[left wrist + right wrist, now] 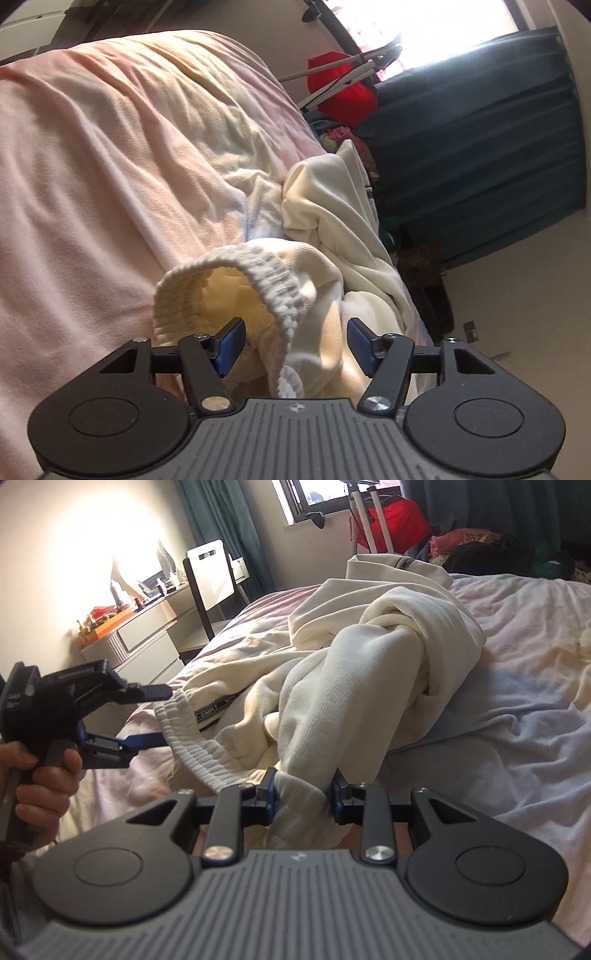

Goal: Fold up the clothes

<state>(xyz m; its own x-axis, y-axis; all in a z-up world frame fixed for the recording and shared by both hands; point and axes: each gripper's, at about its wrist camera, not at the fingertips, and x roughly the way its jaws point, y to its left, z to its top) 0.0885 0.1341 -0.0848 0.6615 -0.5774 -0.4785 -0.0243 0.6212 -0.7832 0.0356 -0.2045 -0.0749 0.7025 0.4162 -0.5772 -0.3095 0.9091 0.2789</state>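
Note:
A cream-white pair of sweatpants (354,672) lies crumpled on the bed, its ribbed elastic waistband (192,746) toward me. In the left wrist view the waistband (273,280) stands open as a loop, and my left gripper (295,345) is open with one blue pad on each side of the band's edge. The left gripper also shows in the right wrist view (162,712), jaws apart around the waistband. My right gripper (301,797) is shut on a bunched fold of the pants near the waistband.
The bed has a pale pink and lilac sheet (110,166). A desk with clutter (140,616) and a chair (214,579) stand beside the bed. A red bag (399,520), dark clothes and teal curtains (480,147) are by the window.

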